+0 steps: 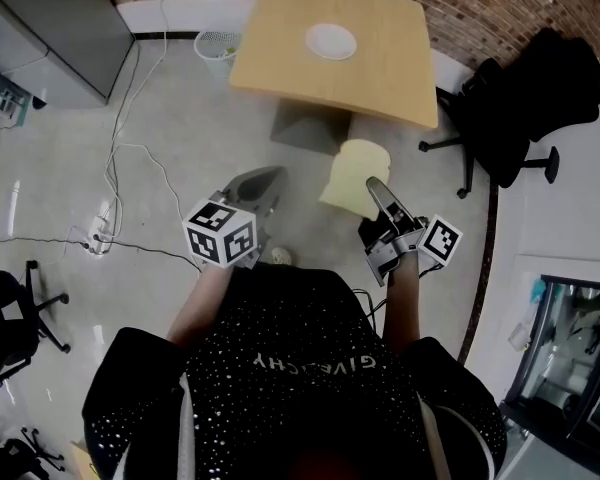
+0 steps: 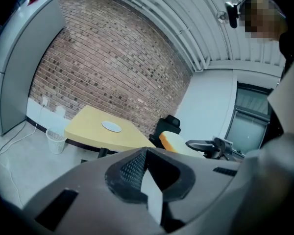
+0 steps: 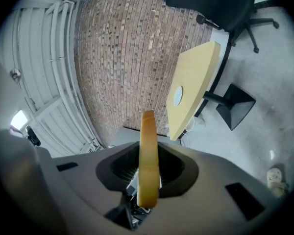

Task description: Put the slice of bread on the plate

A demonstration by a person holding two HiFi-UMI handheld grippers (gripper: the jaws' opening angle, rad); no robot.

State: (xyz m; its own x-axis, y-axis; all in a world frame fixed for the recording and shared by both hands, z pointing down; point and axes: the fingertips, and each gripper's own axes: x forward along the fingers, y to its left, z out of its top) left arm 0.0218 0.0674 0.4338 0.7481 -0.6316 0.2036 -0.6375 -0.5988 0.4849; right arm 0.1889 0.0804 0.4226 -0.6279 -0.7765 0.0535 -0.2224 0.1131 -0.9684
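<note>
Fingers of the right gripper (image 3: 147,173) are clamped on the slice of bread (image 3: 148,155), which the right gripper view shows edge-on between the pads, its free end reaching out toward the far table (image 1: 280,63). From the head view the slice (image 1: 352,176) hangs in the air over the floor, near the person and short of the table's near edge, with one finger (image 1: 385,200) lying across its right near part. The left gripper (image 1: 268,180) hangs to the left of the slice and apart from it; its jaws are together with nothing between them. The white plate (image 1: 330,41) sits bare on the far half of the table, well apart from the bread. The slice is probably very light, soft and springy: a hard squeeze would dent the crumb, and a hold on one side alone may let the free end sag or tear. The firmer crust edge seems the best place to hold it, with only light pressure. It should go down flat on the plate, since dropped bread could land on its edge or slide off the rim.
</note>
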